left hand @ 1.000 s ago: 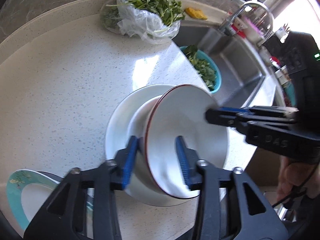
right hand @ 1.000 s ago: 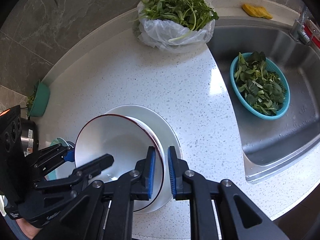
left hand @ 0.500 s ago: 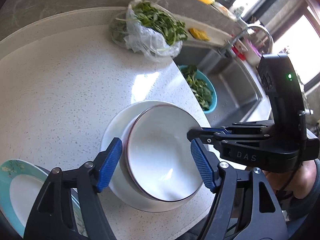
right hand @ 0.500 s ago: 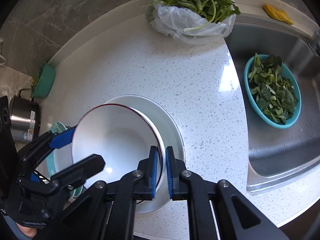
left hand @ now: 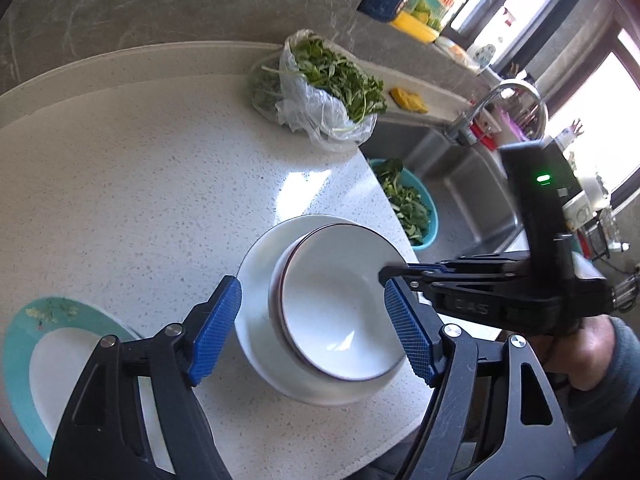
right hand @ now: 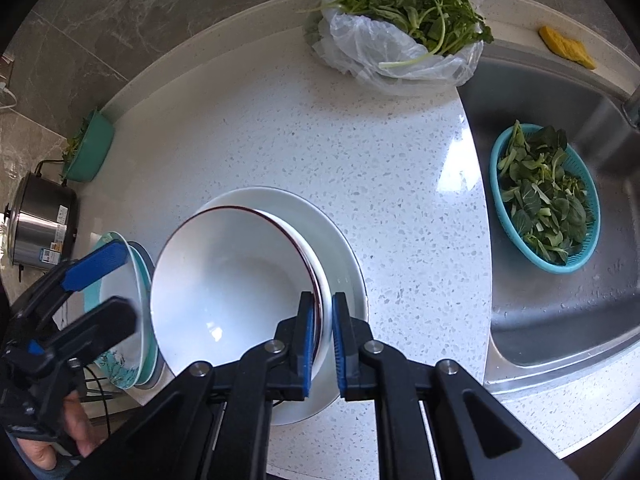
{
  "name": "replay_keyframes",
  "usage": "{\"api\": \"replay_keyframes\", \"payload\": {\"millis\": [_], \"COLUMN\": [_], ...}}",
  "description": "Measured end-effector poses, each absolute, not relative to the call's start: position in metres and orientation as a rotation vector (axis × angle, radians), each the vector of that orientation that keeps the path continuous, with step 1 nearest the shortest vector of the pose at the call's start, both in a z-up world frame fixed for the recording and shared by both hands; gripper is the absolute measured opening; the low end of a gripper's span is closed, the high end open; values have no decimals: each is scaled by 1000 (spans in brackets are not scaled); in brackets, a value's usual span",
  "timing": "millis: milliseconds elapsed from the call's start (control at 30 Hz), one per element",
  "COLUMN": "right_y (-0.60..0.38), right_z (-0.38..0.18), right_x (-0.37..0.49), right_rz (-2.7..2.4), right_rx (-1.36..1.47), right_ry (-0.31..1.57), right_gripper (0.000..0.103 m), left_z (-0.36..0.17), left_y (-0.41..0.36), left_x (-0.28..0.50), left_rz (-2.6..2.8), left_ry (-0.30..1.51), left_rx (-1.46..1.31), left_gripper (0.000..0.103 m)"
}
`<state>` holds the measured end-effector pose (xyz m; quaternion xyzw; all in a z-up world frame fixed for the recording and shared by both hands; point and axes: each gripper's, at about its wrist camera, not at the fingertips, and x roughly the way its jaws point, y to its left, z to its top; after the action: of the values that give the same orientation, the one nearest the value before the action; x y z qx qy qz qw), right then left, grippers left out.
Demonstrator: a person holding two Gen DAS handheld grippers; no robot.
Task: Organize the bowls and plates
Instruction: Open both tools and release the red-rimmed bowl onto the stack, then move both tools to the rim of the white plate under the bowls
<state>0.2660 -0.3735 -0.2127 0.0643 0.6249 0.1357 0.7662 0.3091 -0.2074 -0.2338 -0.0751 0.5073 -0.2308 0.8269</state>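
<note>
We see the white, dark-red-rimmed ceramic bowl (right hand: 224, 280) seated in a second white bowl (right hand: 326, 300) on the large round white plate (right hand: 340, 248), which lies on the white speckled stone worktop (right hand: 320, 140). The right hand-held gripper (right hand: 322, 320) has its blue pads pressed together on the near-right rims of the bowls: one pad stands inside the red-rimmed bowl and the other outside; whether the pinch takes in one rim or both we cannot tell. In the left wrist view the left hand-held gripper (left hand: 316, 320) has its jaws spread wide, having just been opening; its blue fingers (left hand: 216, 320) stand apart from the bowl (left hand: 336, 304), one on either side, touching neither it nor the plate (left hand: 256, 280). To the left of the stack lies a turquoise-bordered plate with a floral motif (left hand: 24, 344). We read the raised letters "DAS" on the side of the right tool (left hand: 472, 308). Beyond the stack stand a clear plastic bag of leafy greens (right hand: 400, 36) and, in the steel sink (right hand: 560, 312), a turquoise basket of leaves (right hand: 548, 200). A steel pot (right hand: 40, 232) at the far left bears labels too small to read.
</note>
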Motion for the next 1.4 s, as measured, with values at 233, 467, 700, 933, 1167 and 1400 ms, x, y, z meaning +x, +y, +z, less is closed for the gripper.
{"api": "replay_keyframes", "payload": {"millis": [233,467,700,933,1167,1400], "right_y": [-369,-378,-426,-440,-442,-429], "right_z": [-215,-166,-158,-205,-218,-224], "right_x": [265,244,260,292,297,297], "right_rz": [272,372,463,646,794,880], "right_rx": [136,173,130,40,-41,-95], "right_ry": [1340,1241,1168,1284,1311,1319], "right_gripper": [25,81,70,32,30,30], "left_z": [-224,-226,-246,-256,-286,-301], "left_y": [-186,-169,-159,-190,-231,-244], "left_x": [279,255,236,213,187,178], "left_rz": [-482,-441,-274,-40,84,173], "left_ry": [1036,1040,1074,1046,1098,1095], "left_rx": [-190,-234,-306,-326,-376,-427], "left_gripper": [73,78,78,66,38,38]}}
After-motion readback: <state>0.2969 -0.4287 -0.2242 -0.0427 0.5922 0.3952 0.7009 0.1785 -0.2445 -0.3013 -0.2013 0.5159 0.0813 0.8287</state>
